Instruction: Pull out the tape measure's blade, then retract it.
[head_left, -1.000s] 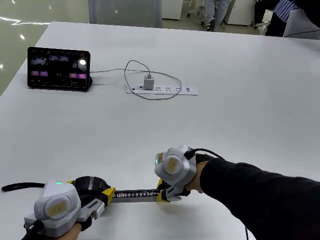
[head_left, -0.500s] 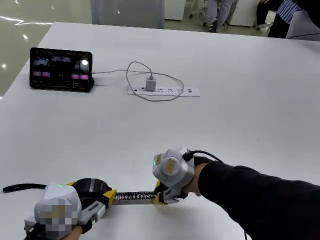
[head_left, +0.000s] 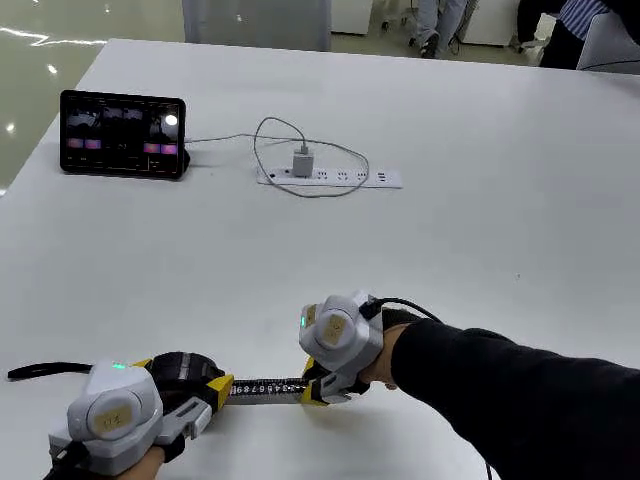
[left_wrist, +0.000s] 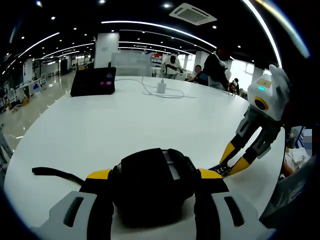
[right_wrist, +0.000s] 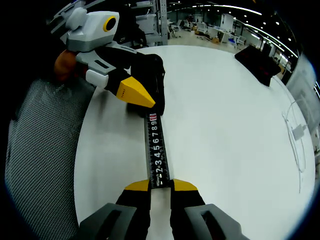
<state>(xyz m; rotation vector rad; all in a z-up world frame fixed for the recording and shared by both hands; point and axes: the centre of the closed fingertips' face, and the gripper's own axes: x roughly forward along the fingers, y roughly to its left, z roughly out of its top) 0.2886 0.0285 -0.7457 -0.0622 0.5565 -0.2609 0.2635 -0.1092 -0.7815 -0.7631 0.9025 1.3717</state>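
A black tape measure case (head_left: 183, 371) (left_wrist: 152, 182) rests on the white table (head_left: 420, 250), with my left gripper (head_left: 205, 395) (left_wrist: 155, 175) shut on it. Its wrist strap (head_left: 45, 371) (left_wrist: 54, 174) trails off to the left. A short length of numbered blade (head_left: 265, 387) (right_wrist: 155, 152) runs from the case (right_wrist: 147, 75) to my right gripper (head_left: 318, 392) (right_wrist: 161, 186), which is shut on the blade's end. The right gripper (left_wrist: 235, 162) also comes into the left gripper view from the right, its yellow tips low on the table.
A dark tablet (head_left: 122, 134) stands at the far left of the table. A white power strip (head_left: 330, 177) with a plugged charger and looped cable (head_left: 300, 150) lies beyond the middle. People stand past the table's far edge.
The blade between the two grippers has grown shorter as my right gripper moved left toward the case. The left gripper has held still.
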